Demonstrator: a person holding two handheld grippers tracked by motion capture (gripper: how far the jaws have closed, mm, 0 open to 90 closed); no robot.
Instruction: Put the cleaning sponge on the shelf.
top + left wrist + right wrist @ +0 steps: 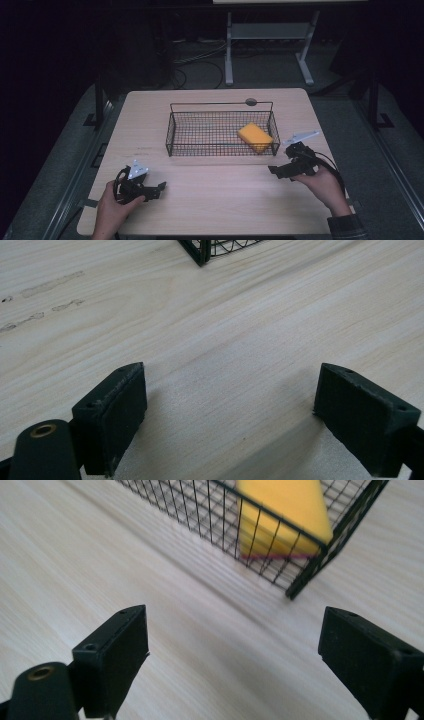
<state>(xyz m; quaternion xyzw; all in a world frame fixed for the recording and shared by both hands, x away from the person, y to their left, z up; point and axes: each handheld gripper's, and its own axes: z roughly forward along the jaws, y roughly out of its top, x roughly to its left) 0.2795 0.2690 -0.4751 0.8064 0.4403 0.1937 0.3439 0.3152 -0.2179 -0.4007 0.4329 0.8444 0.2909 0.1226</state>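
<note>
— What is the table (215, 200) made of?

— Pale wood-grain board, matte, with fine streaks running along it and rounded corners. A few faint grey smudges (47, 295) show in the left gripper view, off to the left of the basket's corner.

— And the basket?

— The wire basket (220, 150) is a black rectangular grid of thin rods with a thicker rim, standing at the middle of the table toward its far side. Its floor and walls are open mesh.

— What lies in it?

— A yellow sponge (255, 137), a soft-looking block with squared edges, at the basket's right end, tilted against the mesh. The right gripper view shows a thin pinkish layer along its underside.

— Where are the grippers?

— The left gripper (159, 189) is held in the person's left hand (111, 210) near the table's near-left part, well apart from the basket. The right gripper (273, 170) is in the right hand (327, 187), near the basket's near-right corner but not touching it.

— How do the jaws stand?

— Both pairs are spread wide with nothing between them. The pads are black, blocky, slightly rough at the edges.

— Open room?

— A broad bare strip of table runs between the two grippers along the basket's near wall, and bare margins lie on either side of the basket.
</note>
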